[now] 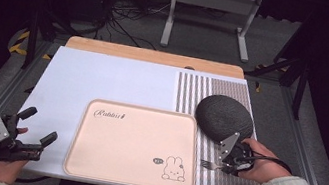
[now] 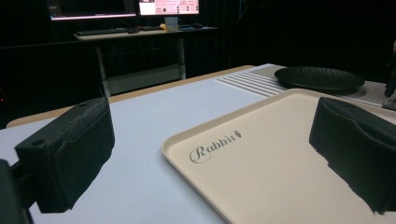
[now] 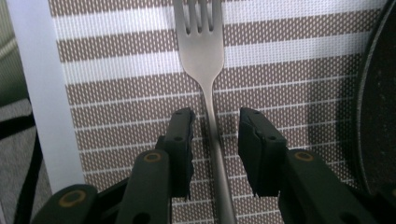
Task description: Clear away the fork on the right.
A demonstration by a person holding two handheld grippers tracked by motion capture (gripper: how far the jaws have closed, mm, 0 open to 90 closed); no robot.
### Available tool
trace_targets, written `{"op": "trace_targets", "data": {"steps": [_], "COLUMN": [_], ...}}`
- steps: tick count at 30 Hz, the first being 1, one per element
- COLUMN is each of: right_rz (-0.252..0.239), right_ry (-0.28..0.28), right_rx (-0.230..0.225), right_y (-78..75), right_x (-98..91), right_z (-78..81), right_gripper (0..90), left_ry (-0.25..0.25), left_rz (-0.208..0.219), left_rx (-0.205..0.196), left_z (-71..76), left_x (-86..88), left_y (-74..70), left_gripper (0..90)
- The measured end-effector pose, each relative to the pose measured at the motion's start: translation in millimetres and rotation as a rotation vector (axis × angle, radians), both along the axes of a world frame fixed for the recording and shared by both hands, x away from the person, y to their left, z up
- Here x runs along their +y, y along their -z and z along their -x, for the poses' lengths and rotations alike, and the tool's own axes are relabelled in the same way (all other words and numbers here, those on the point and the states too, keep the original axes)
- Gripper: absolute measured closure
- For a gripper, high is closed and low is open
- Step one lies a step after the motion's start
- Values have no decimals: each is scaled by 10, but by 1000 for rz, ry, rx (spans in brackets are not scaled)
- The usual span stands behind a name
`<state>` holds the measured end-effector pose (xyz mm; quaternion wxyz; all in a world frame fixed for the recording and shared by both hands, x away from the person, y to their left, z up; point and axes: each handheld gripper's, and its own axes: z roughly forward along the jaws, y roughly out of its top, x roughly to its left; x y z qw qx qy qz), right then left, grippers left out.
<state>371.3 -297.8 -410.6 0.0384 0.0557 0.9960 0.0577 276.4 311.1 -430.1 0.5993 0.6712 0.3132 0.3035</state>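
Right tool (image 3: 215, 128) low over striped placemat (image 3: 116, 79) – jaws straddling fork (image 3: 204, 51) handle, gaps both sides, not yet pinching. Fork flat on placemat between beige tray (image 1: 90, 161) and dark plate (image 1: 224, 117), tines toward tray. Left tool (image 1: 38, 124) at desk (image 1: 104, 77) left edge – jaws spread wide, nothing between.

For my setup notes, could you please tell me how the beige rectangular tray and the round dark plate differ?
The beige rectangular tray is pale, with rounded corners; the round dark plate is near black and circular. The tray bears a script word and a rabbit drawing; the plate looks rough-textured and unprinted. The tray lies on the white table top, the plate on the brown-and-white striped mat. Both are bare.
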Motion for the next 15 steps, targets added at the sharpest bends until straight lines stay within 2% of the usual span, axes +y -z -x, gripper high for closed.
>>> {"op": "trace_targets", "data": {"steps": [6, 11, 15], "right_rz": [13, 18, 12], "right_ry": [-43, -76, -97], "right_rx": [21, 49, 45], "right_y": [31, 26, 32], "right_x": [-19, -29, -34], "right_z": [-40, -62, -71], "right_gripper": [720, 802, 819], "left_ry": [1, 2, 2], "left_rz": [1, -1, 1], "left_rx": [2, 4, 1], "left_z": [0, 0, -1], "left_x": [0, 1, -1], "left_y": [1, 1, 1], "left_gripper": [8, 8, 8]}}
